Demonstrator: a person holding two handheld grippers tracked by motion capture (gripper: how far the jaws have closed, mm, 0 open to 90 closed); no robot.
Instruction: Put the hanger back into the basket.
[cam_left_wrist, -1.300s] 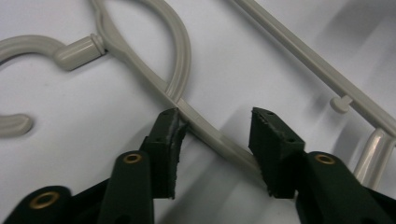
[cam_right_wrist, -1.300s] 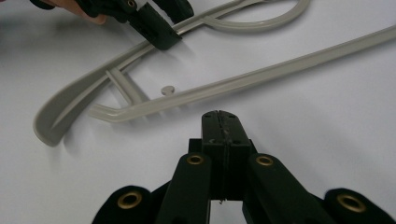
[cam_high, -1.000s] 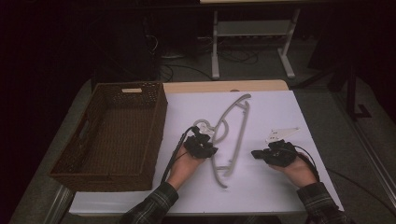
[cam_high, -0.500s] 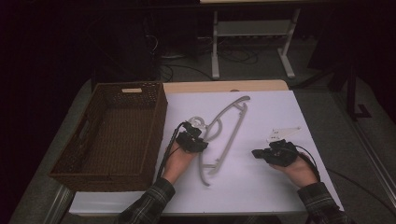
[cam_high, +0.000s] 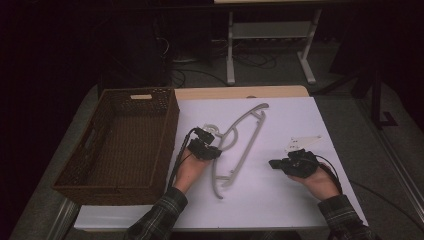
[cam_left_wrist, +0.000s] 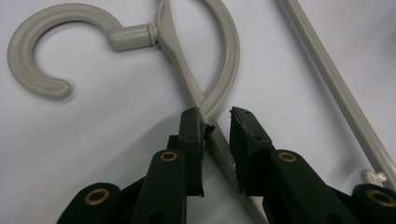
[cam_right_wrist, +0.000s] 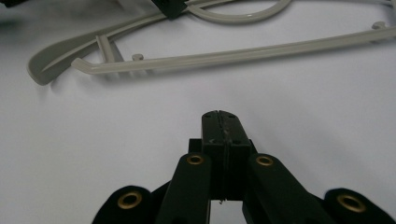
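Hanger (cam_high: 239, 142): grey plastic, lying flat on the white table (cam_high: 280, 210), slanting from its far upper end down toward the person, just right of the basket (cam_high: 120, 145).
Table: white top, the basket at its left side, the hanger near the middle.
Basket: dark brown wicker, rectangular, set along the table's left edge, apart from the hanger.
Hanger hook (cam_left_wrist: 42, 56): curled, open side down in the left gripper view, joined by a short neck to the hanger's arms.
Left gripper (cam_left_wrist: 217, 126): at the hanger's shoulder just below the hook; its jaws have just been closing, with one arm of the hanger between them; the left pad touches the arm, a small gap shows at the right pad.
Right gripper (cam_right_wrist: 220, 116): resting low over bare table, well apart from the hanger; jaws pressed together, holding nothing.
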